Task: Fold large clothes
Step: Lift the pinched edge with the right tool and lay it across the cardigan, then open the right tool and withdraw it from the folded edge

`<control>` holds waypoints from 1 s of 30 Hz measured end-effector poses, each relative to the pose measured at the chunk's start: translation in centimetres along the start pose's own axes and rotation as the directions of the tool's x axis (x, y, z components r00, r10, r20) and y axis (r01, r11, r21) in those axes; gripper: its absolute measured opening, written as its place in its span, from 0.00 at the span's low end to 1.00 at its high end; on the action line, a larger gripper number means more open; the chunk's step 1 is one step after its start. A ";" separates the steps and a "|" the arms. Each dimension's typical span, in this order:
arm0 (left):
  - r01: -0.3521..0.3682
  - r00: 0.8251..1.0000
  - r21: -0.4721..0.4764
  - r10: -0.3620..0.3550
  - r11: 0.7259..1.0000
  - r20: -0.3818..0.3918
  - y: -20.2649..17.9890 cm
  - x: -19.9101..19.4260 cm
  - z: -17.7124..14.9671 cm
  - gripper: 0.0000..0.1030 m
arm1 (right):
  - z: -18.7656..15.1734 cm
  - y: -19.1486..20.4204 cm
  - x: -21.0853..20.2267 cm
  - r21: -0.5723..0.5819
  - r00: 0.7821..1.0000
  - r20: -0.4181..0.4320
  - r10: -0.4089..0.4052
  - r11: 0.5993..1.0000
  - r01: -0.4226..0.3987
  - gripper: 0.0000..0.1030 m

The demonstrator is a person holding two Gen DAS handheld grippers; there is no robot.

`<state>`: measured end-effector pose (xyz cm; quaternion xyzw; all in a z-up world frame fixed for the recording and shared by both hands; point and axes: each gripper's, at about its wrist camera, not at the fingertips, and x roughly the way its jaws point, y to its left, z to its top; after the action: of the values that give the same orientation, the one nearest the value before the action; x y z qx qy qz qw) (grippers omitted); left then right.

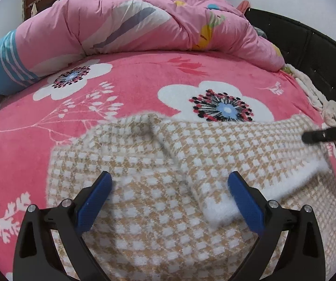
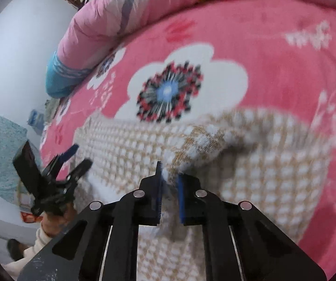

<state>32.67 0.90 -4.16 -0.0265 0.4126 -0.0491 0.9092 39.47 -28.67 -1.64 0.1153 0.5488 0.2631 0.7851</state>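
Note:
A tan-and-white houndstooth garment (image 1: 158,210) lies spread on the bed, with a sleeve (image 1: 238,147) folded across it toward the right. My left gripper (image 1: 170,182) hovers open just above the garment's middle, and its blue pads (image 1: 97,199) hold nothing. In the right wrist view, my right gripper (image 2: 169,180) is shut on a raised fold of the garment (image 2: 273,164), which bunches up ahead of the fingers. Its black tip shows in the left wrist view as the right gripper (image 1: 327,134) at the sleeve's far end. The left gripper (image 2: 74,159) appears at the left, held by a hand (image 2: 55,220).
The bed is covered by a pink flowered blanket (image 1: 144,75). A bunched pink quilt (image 1: 121,23) fills the far side. A dark headboard (image 1: 308,46) runs along the right. Beside the bed, a patterned blue cloth (image 2: 1,154) lies on the floor.

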 end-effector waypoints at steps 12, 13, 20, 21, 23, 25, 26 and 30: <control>0.007 1.000 0.021 -0.007 1.000 0.008 0.0 0.3 -0.4 0.95 | -1.0 3.0 -3.8 -0.126 0.928 0.164 -0.336 0.925 0.357 0.53; 0.010 1.000 0.018 -0.010 1.000 0.009 0.0 0.4 -0.4 0.95 | -1.0 4.4 -3.5 -0.159 0.933 0.175 -0.313 0.927 0.341 0.53; 0.006 1.000 0.023 -0.007 1.000 0.011 0.1 0.6 -0.5 0.95 | -4.4 8.2 5.5 -0.381 0.962 0.075 -0.262 0.884 0.270 0.48; 0.005 1.000 0.027 -0.006 1.000 0.008 0.1 0.6 -0.5 0.95 | -5.5 7.7 5.4 -0.394 0.963 0.107 -0.248 0.878 0.270 0.48; -0.003 1.000 0.046 0.003 0.999 0.010 0.0 0.8 -0.7 0.96 | -6.3 6.4 4.0 -0.357 0.973 0.105 -0.208 0.905 0.232 0.48; 0.003 1.000 0.050 -0.004 0.999 0.015 0.0 0.6 -0.7 0.96 | -7.0 5.5 2.4 -0.326 0.977 0.083 -0.199 0.921 0.215 0.48; 0.015 1.000 0.045 -0.016 0.999 0.023 0.2 0.4 -0.7 0.95 | -7.4 5.5 2.1 -0.331 0.975 0.077 -0.208 0.917 0.222 0.48; 0.035 0.989 0.053 -0.042 0.998 0.142 0.6 -2.7 -0.9 0.95 | -7.9 6.0 -0.7 -0.343 0.970 0.067 -0.235 0.907 0.244 0.48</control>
<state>30.28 1.76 -2.73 -0.0149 0.3445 -0.0750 0.9357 30.29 -24.94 -1.17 -0.0907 0.4937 0.2566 0.8259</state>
